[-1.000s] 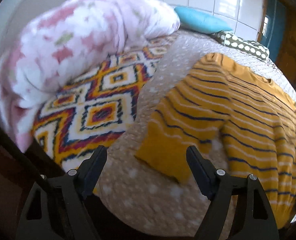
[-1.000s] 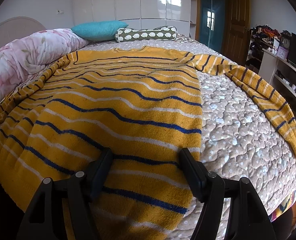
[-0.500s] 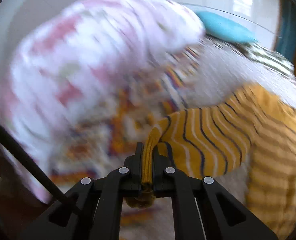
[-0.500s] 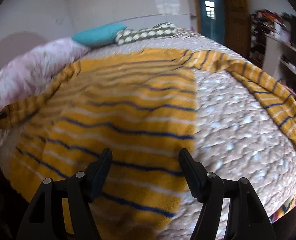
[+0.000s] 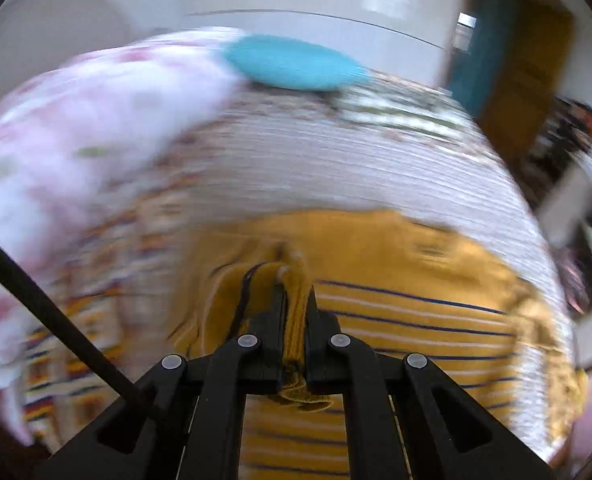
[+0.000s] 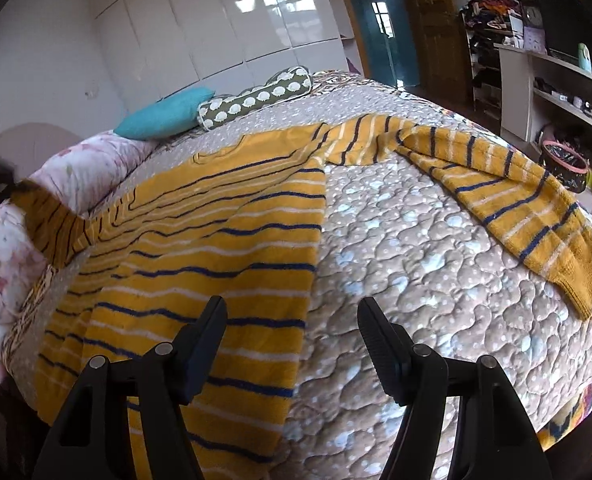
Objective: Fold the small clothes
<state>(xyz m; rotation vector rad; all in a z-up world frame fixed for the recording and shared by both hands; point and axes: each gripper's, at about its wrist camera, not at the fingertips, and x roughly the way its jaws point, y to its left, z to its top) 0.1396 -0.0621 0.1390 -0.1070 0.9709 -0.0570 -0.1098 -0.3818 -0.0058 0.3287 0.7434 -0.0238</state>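
Mustard striped sweater [image 6: 224, 240] lies on bed [image 6: 415, 264]; left tool [image 5: 296, 312] pinches its sleeve cuff, right tool [image 6: 292, 328] spread wide.

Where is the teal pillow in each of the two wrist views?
Left wrist: the teal pillow lies top centre, blurred, at the bed's far end.
Right wrist: the teal pillow lies upper left, beside the patterned bolster.
Shared landmark: the yellow striped sweater, whose sleeve the left tool grips.
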